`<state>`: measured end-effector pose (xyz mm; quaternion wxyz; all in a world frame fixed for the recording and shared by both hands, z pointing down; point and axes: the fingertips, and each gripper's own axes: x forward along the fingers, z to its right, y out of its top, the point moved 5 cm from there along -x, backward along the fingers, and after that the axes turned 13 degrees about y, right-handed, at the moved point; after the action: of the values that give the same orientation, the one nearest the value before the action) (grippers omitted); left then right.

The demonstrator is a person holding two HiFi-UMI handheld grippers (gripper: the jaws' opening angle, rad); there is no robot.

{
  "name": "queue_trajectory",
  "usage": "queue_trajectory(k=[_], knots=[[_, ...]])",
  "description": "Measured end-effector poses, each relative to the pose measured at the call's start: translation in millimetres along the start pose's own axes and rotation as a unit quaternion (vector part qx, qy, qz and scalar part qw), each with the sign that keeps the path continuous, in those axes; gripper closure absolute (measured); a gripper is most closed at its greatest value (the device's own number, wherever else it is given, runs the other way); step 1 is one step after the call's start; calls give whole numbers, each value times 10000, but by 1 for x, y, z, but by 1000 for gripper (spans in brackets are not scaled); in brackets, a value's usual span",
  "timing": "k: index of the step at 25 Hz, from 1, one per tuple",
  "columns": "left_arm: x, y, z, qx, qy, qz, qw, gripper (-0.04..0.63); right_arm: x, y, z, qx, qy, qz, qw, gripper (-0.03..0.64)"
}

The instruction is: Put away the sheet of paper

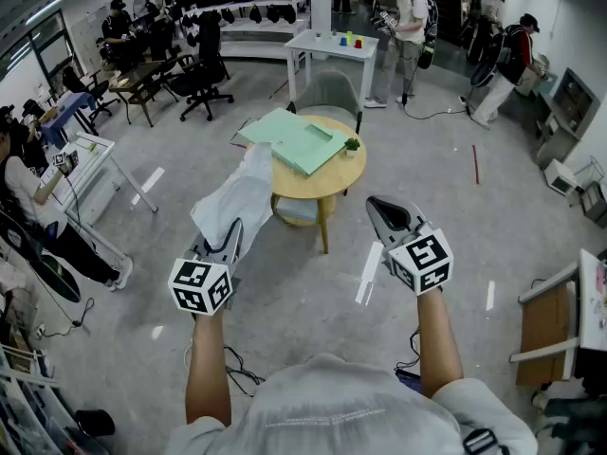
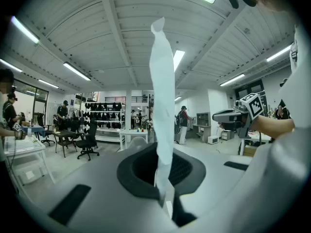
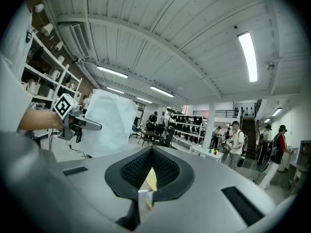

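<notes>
While the left tongs (image 1: 229,235) pinch the sheet of paper (image 1: 239,197) by its edge and the right tongs (image 1: 389,214) sit closed on nothing, I'd walk it slowly to the green folder (image 1: 300,140) on the tabletop (image 1: 327,186) at twelve o'clock, grip firm so it doesn't flap loose.

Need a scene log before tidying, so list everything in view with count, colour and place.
sheet of paper: one, white, standing up from the left gripper
round table: one, light wood, ahead
folder: one, pale green, flat on the round table
plant: one, green, small, at that table's right edge
armchair: one, grey, behind the round table
white table: one, farther back
cups: about three, blue, green, red, on the white table
office chairs: several, black, far left
people: several, around the room
left gripper: grey, shut on the paper
right gripper: grey, shut, empty
</notes>
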<state>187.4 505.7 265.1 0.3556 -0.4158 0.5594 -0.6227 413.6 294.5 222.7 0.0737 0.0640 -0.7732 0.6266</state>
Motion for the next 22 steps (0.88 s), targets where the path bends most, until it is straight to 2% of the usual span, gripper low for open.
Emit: queue_trajectory(k=[3, 8, 13, 18, 22], knots=[[2, -2, 0, 15, -15, 0, 10000, 577, 2, -1, 1, -10, -28, 67, 10000, 589], [-3, -9, -4, 26, -1, -22, 10000, 577, 16, -14, -7, -113, 91, -97, 9998, 589], [-14, -14, -24, 6, -10, -46, 10000, 578, 39, -9, -30, -27, 335, -107, 9994, 584], [-18, -32, -35, -26, -88, -150, 9998, 577, 46, -11, -49, 278, 606, 50, 9978, 547], [1, -36, -37, -156, -120, -188, 9996, 577, 55, -10, -34, 128, 433, 62, 9990, 550]])
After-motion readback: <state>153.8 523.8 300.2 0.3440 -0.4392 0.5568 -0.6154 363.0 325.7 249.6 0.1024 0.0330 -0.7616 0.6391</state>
